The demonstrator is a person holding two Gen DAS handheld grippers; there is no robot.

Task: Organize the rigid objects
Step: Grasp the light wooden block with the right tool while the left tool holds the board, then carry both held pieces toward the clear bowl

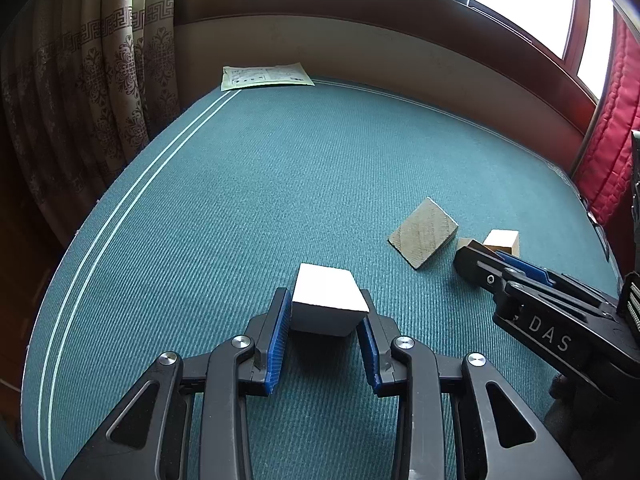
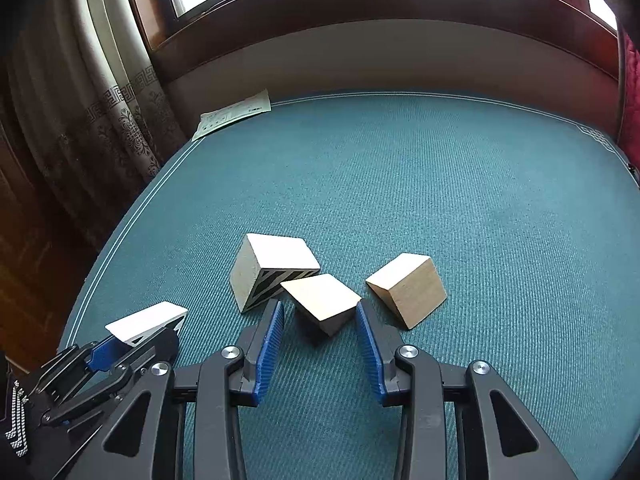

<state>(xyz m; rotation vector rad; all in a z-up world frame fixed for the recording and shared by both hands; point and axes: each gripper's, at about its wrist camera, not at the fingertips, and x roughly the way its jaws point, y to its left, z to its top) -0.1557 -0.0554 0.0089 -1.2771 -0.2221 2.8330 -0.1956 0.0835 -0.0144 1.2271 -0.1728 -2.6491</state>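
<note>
— On the teal worktop (image 1: 248,184), what does the left tool (image 1: 325,312) hold?
— A white block (image 1: 328,300), clamped between its pads.
— And rightwards?
— Striped block (image 2: 272,272), then the right tool (image 2: 320,320) pinching a tilted wooden block (image 2: 322,300); another wooden block (image 2: 408,288) lies just right.

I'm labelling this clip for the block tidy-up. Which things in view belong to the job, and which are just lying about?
Part of the job:
- white block, in the left gripper
- small wooden block, in the right gripper
- striped block
- loose wooden block

Just lying about:
- printed paper sheet
- curtain
- red padded cloth
</note>
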